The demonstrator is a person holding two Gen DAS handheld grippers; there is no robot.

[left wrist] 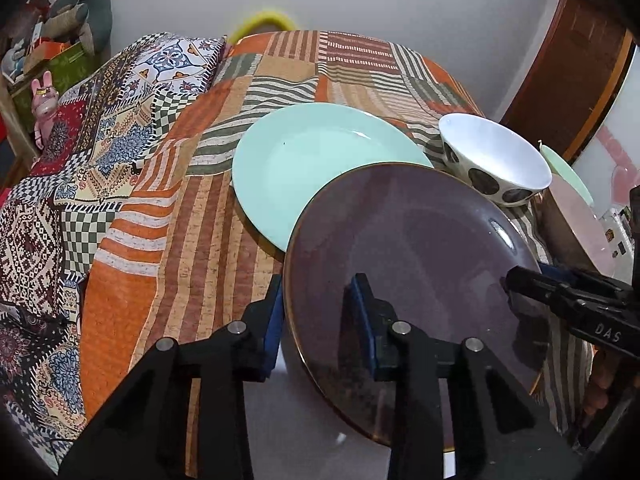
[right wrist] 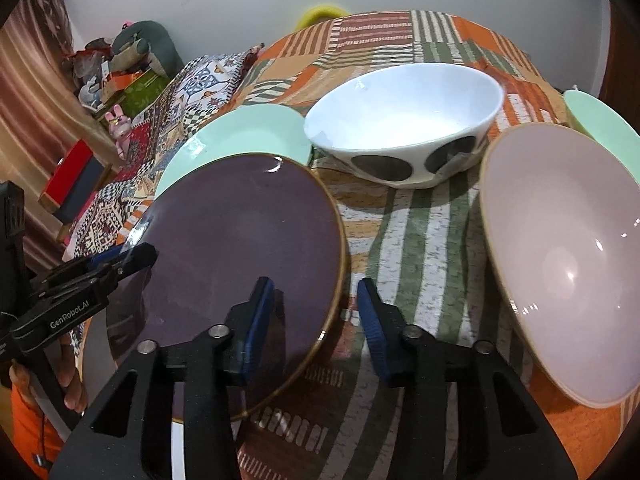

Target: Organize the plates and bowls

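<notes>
A dark purple plate (left wrist: 408,264) with a gold rim is lifted and tilted over the patchwork table. My left gripper (left wrist: 320,300) straddles its left rim, one finger under and one over, jaws fairly wide. My right gripper (right wrist: 316,300) straddles its right rim the same way; the plate shows in the right wrist view (right wrist: 240,256) too. A mint plate (left wrist: 316,164) lies behind it. A white bowl with black spots (left wrist: 496,160) stands at the right. A pink bowl (right wrist: 568,256) and a mint bowl (right wrist: 604,128) sit further right.
A white plate (right wrist: 178,444) edge shows under the purple plate. The patchwork tablecloth (left wrist: 192,216) covers the round table. A patterned cushion (left wrist: 180,60), a pink rabbit toy (left wrist: 44,100) and clutter lie at the left. A wooden door (left wrist: 568,80) is at the right.
</notes>
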